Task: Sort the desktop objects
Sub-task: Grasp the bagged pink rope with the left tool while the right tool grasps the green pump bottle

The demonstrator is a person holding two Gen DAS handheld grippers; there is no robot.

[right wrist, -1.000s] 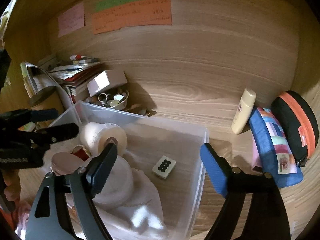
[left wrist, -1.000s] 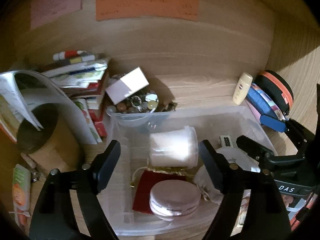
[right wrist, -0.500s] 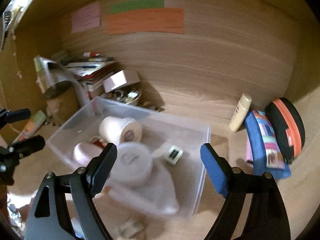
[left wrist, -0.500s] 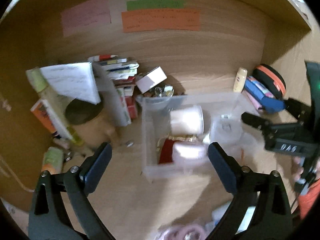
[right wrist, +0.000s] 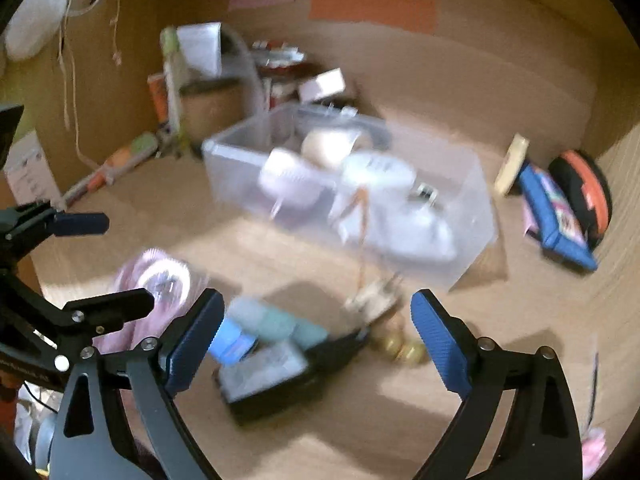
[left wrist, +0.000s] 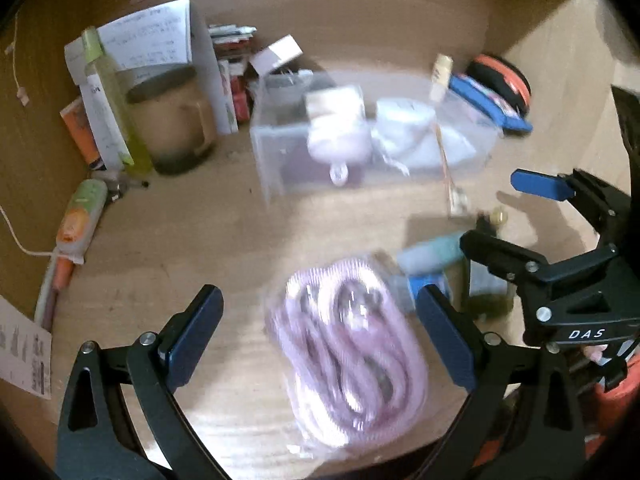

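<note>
Desktop objects: sorting under way, judging by the layout, and looking far from finished.

Hovering with the left fingers [left wrist: 192, 332] spread wide and pinching nothing, right above a pink coiled cable [left wrist: 348, 356] in a clear bag, lying flat on the tabletop [left wrist: 180, 240] between the two pads.

Opening the right fingers [right wrist: 192, 336], again with nothing pressed between them, over a loose cluster: a black case [right wrist: 268, 376], teal and blue tubes [right wrist: 272, 324] just beside it, and small golden balls [right wrist: 396, 346] near the right pad, all too blurred for closer naming.

Looking further out, seeing a clear plastic bin [left wrist: 272, 148] well apart from both pairs of fingers and already holding a few pale things: a white roll, a round white tub and a round pinkish tin on a white cloth.

Noting what is likely waiting outside the bin: the bagged cable and the cluster in front, then a cream bottle [right wrist: 510, 164], a blue pencil case [right wrist: 556, 220] and a black-and-orange zip case [right wrist: 584, 192] off to the right, and a brown mug [left wrist: 172, 120] with papers and books off to the left.

Reckoning the bagged cable the likeliest next pick for the left side, though not yet touched.
</note>
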